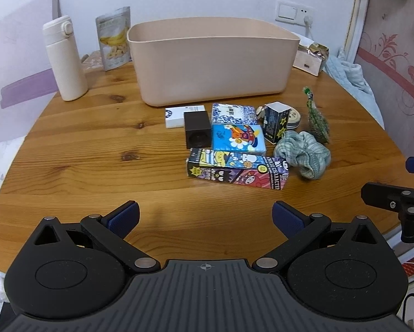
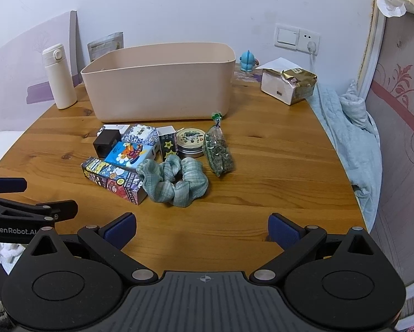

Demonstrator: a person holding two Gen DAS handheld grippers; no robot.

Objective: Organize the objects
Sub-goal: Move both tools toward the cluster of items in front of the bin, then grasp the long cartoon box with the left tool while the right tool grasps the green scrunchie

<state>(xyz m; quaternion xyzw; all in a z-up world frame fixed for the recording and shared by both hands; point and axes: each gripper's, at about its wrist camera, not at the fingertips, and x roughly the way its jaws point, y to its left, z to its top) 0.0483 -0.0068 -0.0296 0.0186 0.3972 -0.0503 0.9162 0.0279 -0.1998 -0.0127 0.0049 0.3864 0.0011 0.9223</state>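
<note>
Nearest, both tongs are held wide and empty above the bare table edge: the left gripper (image 1: pixel 205 215) and the right gripper (image 2: pixel 202 228). Just beyond, the small things are clustered: a long cartoon box (image 1: pixel 236 169), a green scrunchie (image 2: pixel 176 181), tissue packs (image 1: pixel 237 137), a tin (image 2: pixel 190 142). Behind them the beige bin (image 2: pixel 159 81) is seen, apparently empty. The nearest pieces are probably best taken first, gripped across the narrow side and lifted clear of the rim.

Bare table (image 1: pixel 82 166) before clutter; bin (image 1: pixel 212 63) blocks behind.
</note>
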